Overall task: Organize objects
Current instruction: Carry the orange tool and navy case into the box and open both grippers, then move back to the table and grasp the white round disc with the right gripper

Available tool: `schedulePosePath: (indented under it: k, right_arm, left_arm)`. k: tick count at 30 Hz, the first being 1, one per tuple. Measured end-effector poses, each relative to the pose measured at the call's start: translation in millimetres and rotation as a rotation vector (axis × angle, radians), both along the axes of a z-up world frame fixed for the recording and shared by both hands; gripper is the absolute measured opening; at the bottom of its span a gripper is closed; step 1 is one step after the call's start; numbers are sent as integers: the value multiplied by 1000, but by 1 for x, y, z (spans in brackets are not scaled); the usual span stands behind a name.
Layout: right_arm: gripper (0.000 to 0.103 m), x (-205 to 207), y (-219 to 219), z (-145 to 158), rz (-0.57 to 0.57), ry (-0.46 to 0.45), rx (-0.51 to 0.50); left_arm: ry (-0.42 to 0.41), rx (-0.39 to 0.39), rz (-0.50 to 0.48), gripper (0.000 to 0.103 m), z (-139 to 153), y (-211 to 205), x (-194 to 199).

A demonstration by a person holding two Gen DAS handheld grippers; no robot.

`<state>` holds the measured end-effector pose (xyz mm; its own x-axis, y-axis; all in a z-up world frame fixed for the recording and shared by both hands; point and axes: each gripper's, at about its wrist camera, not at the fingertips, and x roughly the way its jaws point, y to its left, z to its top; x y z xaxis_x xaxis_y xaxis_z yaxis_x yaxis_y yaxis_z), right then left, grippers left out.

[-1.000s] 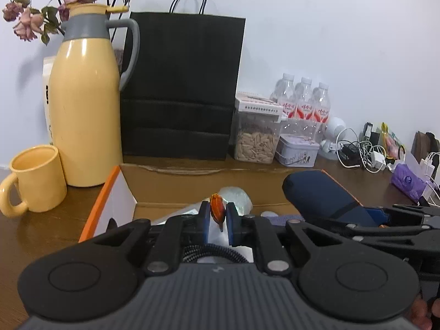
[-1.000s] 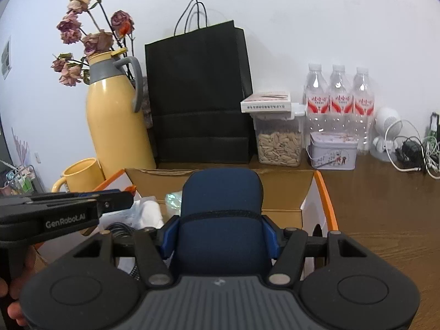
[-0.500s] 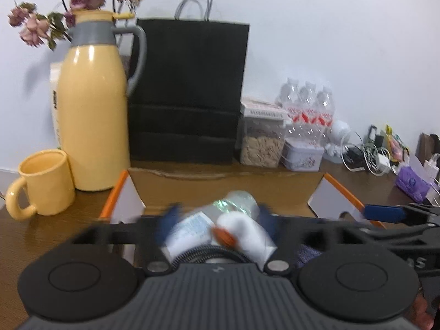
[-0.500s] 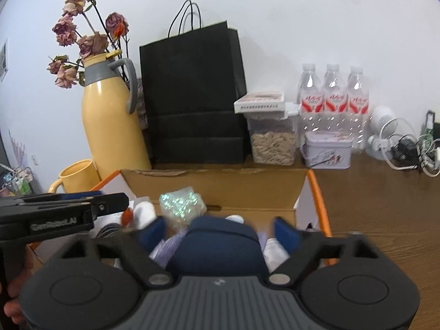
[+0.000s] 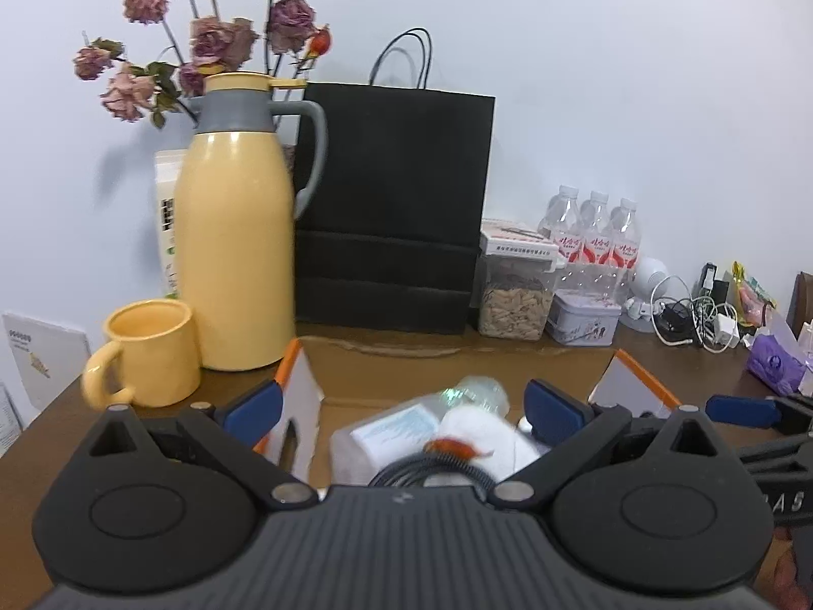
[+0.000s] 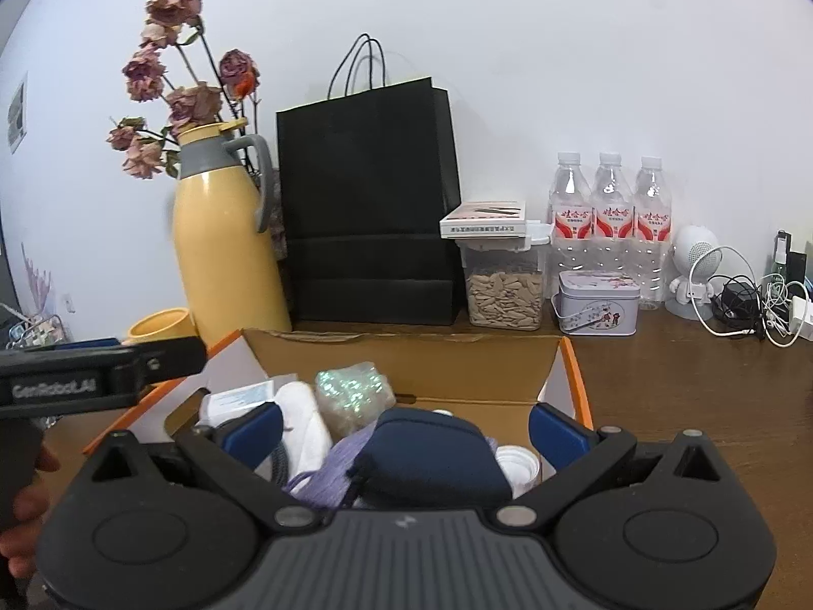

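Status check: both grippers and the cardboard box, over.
Left gripper and right gripper open, jaws just opened, nothing held. Navy pouch and small orange thing lying in cardboard box. Nothing in the way.

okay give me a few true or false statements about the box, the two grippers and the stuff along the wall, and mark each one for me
1. The navy pouch lies in the cardboard box. True.
2. The right gripper is clamped on the pouch. False: its jaws, just opened, stand clear of it.
3. The left gripper is open. True.
4. The yellow mug sits inside the box. False: it stands on the table beside the yellow flask.
5. Four water bottles stand by the wall. False: three.
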<state>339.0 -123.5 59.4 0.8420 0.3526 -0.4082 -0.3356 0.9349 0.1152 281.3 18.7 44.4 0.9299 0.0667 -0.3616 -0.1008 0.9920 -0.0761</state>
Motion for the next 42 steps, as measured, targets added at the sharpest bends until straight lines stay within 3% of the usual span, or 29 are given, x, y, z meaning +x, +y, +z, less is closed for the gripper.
schedulePosePath:
  k: [16,28,36,42]
  right_arm:
    - [103,-79,25,-7,55,35,-72]
    - [103,-127,60,-30,146,98,-119]
    - [103,-149,82,-39,204,117,-131]
    - [91,-159,105,-45,296,131,-129]
  left_arm:
    - [65,21,75,103,-9,54,-104]
    - [142,30,104,103,-36,82,-163]
    - [140,30,96,103,-43,88,-196]
    - [136,15,84,103,-49,95,-205]
